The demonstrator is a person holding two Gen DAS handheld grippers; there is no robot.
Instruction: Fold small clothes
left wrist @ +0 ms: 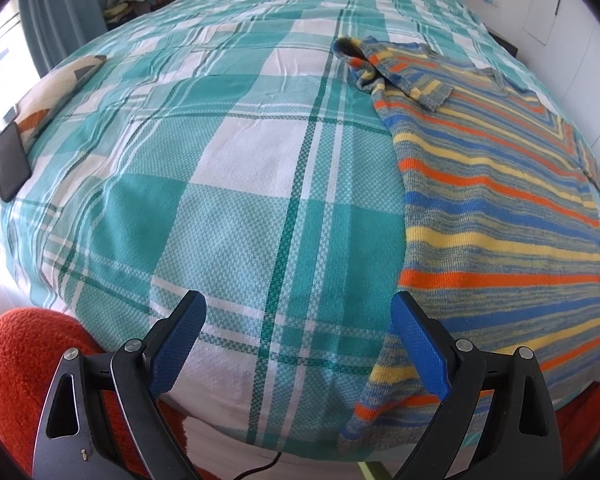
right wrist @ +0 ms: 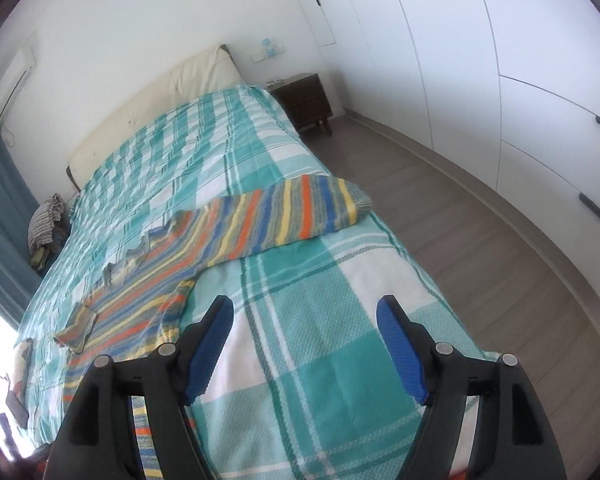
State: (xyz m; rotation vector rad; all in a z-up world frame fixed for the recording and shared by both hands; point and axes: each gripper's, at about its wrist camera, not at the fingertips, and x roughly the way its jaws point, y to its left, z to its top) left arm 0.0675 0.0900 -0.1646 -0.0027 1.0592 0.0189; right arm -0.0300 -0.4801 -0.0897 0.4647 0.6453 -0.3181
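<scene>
— Where's your striped sweater (left wrist: 500,184) now?

— Spread flat on the plaid bedspread (left wrist: 236,184), one sleeve folded in over the chest, the hem hanging off the near edge of the bed.

— And your grippers?

— Your left gripper (left wrist: 298,312) stands apart, nothing between its blue pads (the right-hand pad looks just beside the hem, though I can't tell if it touches). Your right gripper (right wrist: 305,316) is spread wide too, empty, above bare bedspread beside the sweater.
</scene>
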